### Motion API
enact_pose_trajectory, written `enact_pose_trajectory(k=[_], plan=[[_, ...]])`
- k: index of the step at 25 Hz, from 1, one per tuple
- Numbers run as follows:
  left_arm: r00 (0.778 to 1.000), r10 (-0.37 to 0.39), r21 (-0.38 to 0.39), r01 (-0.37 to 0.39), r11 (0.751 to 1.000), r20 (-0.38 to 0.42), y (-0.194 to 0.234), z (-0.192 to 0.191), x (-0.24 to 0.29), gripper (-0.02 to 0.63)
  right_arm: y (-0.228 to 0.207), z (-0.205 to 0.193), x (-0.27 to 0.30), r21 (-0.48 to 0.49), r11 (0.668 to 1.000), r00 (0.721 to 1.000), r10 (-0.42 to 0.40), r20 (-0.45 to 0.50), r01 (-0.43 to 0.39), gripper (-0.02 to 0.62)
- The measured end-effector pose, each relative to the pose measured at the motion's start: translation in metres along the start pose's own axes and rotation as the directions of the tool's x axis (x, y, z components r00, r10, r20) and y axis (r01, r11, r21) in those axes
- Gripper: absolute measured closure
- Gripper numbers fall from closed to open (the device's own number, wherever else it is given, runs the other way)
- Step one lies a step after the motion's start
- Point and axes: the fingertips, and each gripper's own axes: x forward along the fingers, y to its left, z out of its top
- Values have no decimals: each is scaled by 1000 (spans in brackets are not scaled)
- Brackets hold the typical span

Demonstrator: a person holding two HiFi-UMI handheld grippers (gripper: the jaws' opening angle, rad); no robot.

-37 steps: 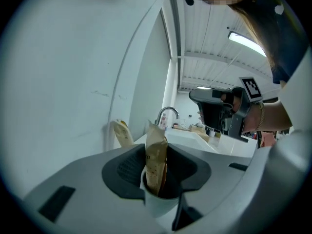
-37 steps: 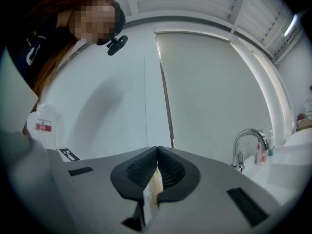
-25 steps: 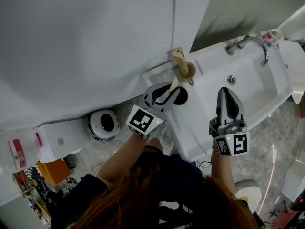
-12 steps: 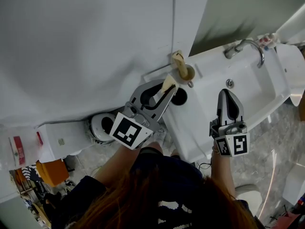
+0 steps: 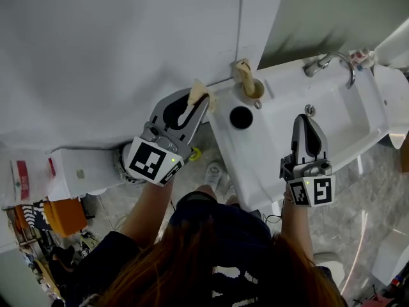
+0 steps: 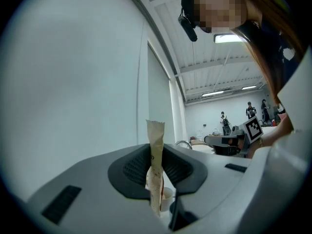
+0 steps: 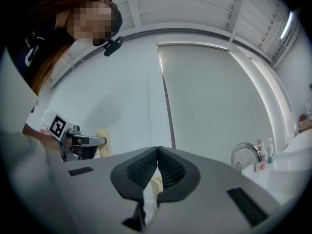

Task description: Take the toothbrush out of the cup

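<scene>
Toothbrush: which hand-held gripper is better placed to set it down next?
Likely left. The left hand-held gripper holds the wrapped toothbrush, clear of the dark cup; the right hand-held gripper is shut and empty by the sink.

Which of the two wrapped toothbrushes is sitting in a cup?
The wrapped toothbrush standing in the tan cup on the sink's back corner. The other wrapped toothbrush is clamped in the left hand-held gripper, clear of the sink.

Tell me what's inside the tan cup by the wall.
One paper-wrapped toothbrush stands in the cup, its top poking out. Its lower end and the cup's bottom are covered.
</scene>
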Motion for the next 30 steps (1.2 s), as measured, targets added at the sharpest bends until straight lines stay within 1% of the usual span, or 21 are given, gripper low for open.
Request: enact_pose_trajectory(k=[5, 8, 10, 14, 17, 21, 26, 30], plan=[[998, 62, 6, -62, 998, -13, -6, -3, -21, 531, -1, 4, -14, 9, 999, 999, 40, 3, -40, 581], [996, 93, 15, -93, 996, -5, -12, -6, -21, 531, -3, 6, -20, 11, 998, 998, 65, 1, -65, 581], [995, 95, 25, -95, 995, 0, -14, -6, -18, 531, -4, 7, -20, 7, 998, 998, 66, 4, -66, 581], [997, 74, 42, -74, 996, -3, -11, -7, -12, 531, -4, 8, -16, -4, 999, 999, 48, 6, -48, 581], [1000, 20, 36, -20, 999, -1, 0, -15, -1, 531, -3, 9, -12, -31, 999, 1000, -13, 7, 14, 581], [994, -106, 35, 106, 994, 7, 13, -22, 18, 531, 1, 8, -6, -63, 988, 990, -137, 21, 138, 581], [972, -235, 23, 235, 972, 2, 39, -36, 31, 531, 29, 3, 10, -101, 961, 966, -256, 43, 259, 581], [940, -341, 15, 341, 940, 5, 51, -41, 35, 531, 44, -4, 18, -107, 933, 939, -339, 55, 343, 581]])
